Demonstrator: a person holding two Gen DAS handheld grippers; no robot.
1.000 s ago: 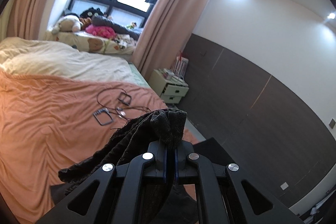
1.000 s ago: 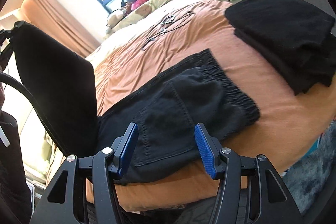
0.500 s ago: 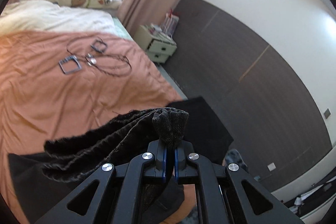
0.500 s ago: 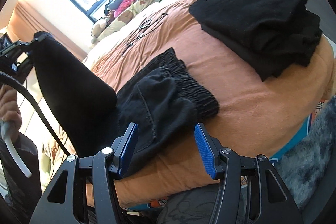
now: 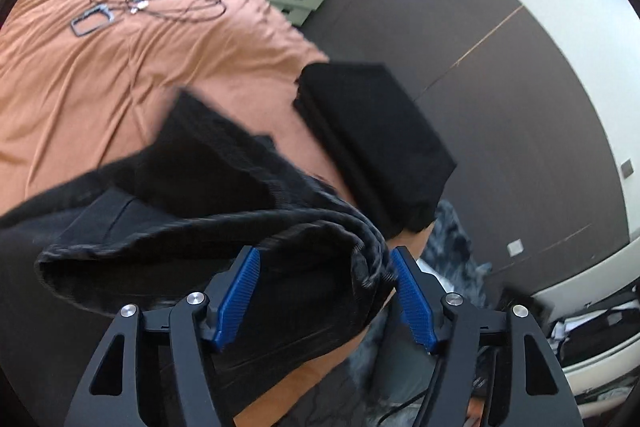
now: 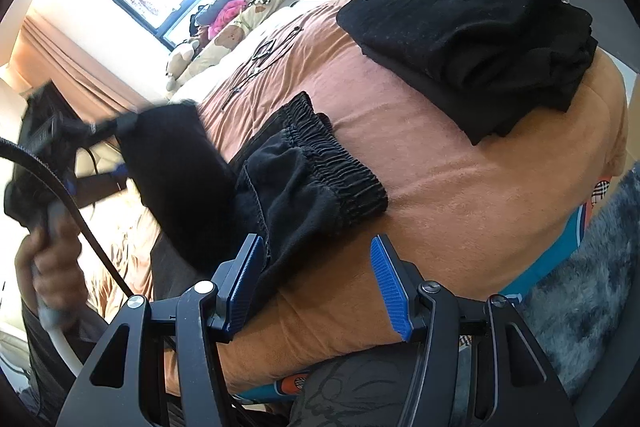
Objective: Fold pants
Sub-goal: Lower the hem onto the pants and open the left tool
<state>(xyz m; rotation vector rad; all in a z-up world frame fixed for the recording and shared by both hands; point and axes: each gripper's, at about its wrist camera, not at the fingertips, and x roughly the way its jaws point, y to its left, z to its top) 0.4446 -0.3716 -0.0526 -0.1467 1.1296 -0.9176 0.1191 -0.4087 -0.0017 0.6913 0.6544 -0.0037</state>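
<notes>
The left gripper [image 5: 324,297], its jaws opening around the folded-over leg end of the pants [image 5: 224,227] at lower centre, releases the fabric onto the waistband half on the bed [image 5: 80,75], while the right gripper [image 6: 318,283] waits open and empty beside the pants, ready to assist.

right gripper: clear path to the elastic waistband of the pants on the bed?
Probably yes. The right gripper is open and empty, and the waistband lies flat on the orange bedspread just ahead. The raised pant leg sits off to the left, not in between.
</notes>
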